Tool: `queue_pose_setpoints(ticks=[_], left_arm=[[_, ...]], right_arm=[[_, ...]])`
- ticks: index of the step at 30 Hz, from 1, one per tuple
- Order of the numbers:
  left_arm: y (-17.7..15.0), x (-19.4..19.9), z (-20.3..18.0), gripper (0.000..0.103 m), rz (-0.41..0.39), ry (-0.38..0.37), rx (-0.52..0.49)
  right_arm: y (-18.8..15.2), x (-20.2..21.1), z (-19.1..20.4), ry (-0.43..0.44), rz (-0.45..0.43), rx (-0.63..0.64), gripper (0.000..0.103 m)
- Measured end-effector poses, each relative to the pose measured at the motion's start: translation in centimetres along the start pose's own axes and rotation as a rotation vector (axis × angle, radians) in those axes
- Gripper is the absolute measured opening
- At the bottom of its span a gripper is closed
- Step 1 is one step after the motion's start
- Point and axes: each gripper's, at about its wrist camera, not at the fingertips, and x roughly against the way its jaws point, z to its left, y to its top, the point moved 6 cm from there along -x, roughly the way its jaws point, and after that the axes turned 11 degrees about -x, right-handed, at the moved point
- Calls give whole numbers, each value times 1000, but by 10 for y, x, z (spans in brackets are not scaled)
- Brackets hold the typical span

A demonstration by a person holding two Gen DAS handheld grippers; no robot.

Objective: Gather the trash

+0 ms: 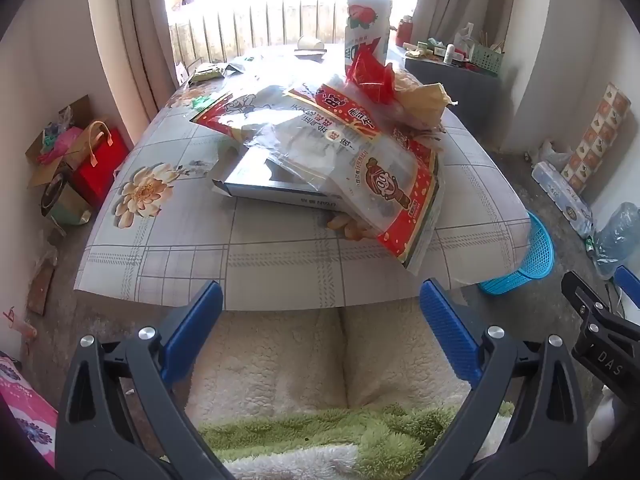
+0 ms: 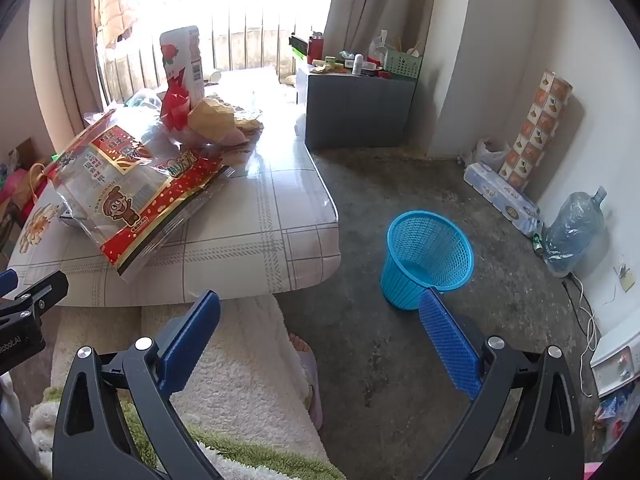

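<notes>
A pile of trash lies on the table [image 1: 192, 248]: a large red-and-clear snack bag [image 1: 360, 160] over a flat grey box [image 1: 272, 188], a red wrapper [image 1: 370, 74], a crumpled tan paper bag [image 1: 424, 98] and a tall strawberry carton [image 1: 366, 28]. The snack bag also shows in the right wrist view [image 2: 128, 196]. A blue mesh basket [image 2: 426, 254] stands empty on the floor right of the table. My left gripper [image 1: 320, 304] is open and empty, short of the table's near edge. My right gripper [image 2: 320, 312] is open and empty above the floor, left of the basket.
A grey cabinet [image 2: 356, 108] with small items stands behind the table. A patterned roll [image 2: 532, 132], tissue packs [image 2: 504, 196] and a water jug [image 2: 576, 228] line the right wall. Boxes and a red bag [image 1: 100, 168] sit left of the table. A fluffy cushion [image 1: 312, 364] lies below.
</notes>
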Motion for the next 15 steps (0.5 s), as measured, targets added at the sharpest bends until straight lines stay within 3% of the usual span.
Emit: queue_pose_setpoints(ticks=[15], left_arm=[[-3,0,1,95,9,-5,-2]], right_arm=[[1,0,0,4,-3,-3,97]])
